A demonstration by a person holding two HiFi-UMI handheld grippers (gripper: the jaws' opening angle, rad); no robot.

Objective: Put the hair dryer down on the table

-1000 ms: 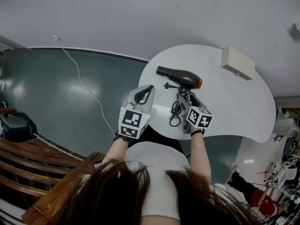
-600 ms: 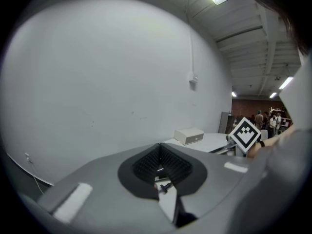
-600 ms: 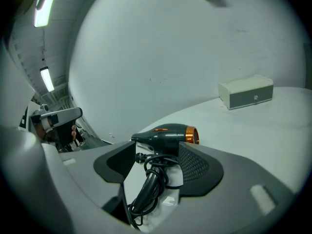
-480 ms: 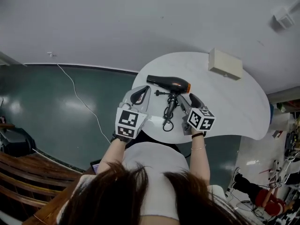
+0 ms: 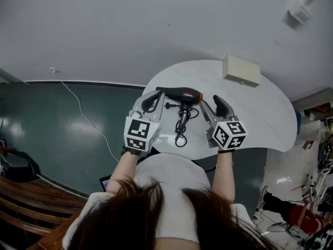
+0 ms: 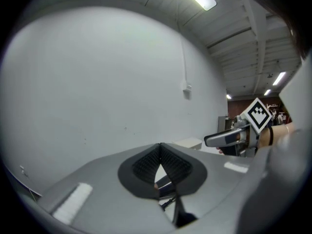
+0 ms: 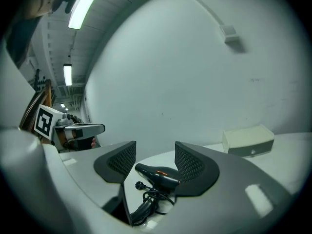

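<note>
Hair dryer point(image 5: 179, 94) lies on the white tabletop point(image 5: 265, 113). Left gripper point(image 5: 155, 96) at its 9 o'clock, jaws together; right gripper point(image 5: 218, 102) at 3 o'clock, jaws apart, empty.

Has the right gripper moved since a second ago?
Yes. The right gripper has drawn rightward, away from the black hair dryer, toward the beige rectangular box.

A cream box point(image 5: 241, 70) sat close to the grey wall point(image 5: 130, 25). A thin white cord point(image 5: 84, 115) ran across the dark green floor point(image 5: 47, 124). Brown wooden boards point(image 5: 26, 204) lay in the near left corner. A long lamp point(image 7: 86, 4) shone overhead.
</note>
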